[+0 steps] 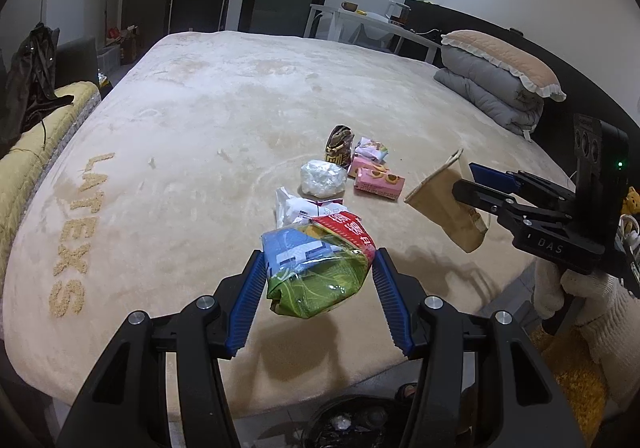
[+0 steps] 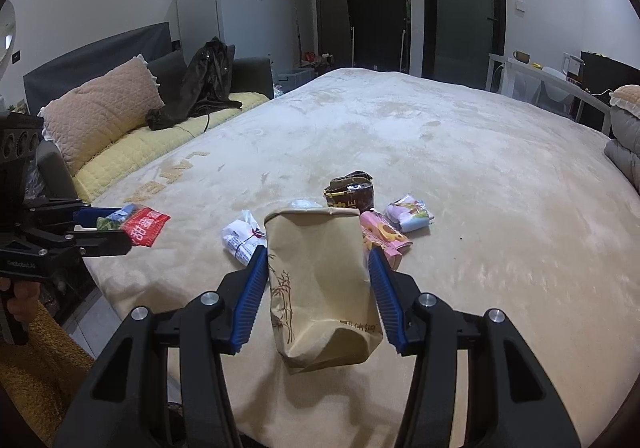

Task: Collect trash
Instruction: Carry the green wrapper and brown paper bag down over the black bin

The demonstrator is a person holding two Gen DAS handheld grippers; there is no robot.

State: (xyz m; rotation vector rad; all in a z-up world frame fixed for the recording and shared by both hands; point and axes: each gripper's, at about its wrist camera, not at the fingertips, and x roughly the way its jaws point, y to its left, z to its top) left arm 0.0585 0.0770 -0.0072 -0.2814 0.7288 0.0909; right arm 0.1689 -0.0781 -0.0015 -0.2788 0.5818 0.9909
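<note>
My left gripper (image 1: 320, 254) is shut on a crinkly snack bag (image 1: 316, 272) printed blue, green and red, held clear above the beige bed (image 1: 200, 107). To its right, my right gripper (image 1: 466, 179) is shut on a tan paper pack (image 1: 436, 203), also lifted off the bed. In the right wrist view the same tan pack (image 2: 320, 288) sits squeezed between the blue pads (image 2: 256, 280) of the right gripper (image 2: 318, 251). At that view's left edge the left gripper (image 2: 116, 228) holds the snack bag (image 2: 140, 228).
Still on the bed lie a white wrapped pack (image 1: 296, 207), a crumpled clear plastic ball (image 1: 323, 177), a pink box (image 1: 378, 181), a brown foil bag (image 1: 340, 145) and a pastel pack (image 1: 370, 149). A dark bin (image 1: 352, 424) stands below the bed's near edge. A folded grey quilt (image 1: 496, 95) lies far right.
</note>
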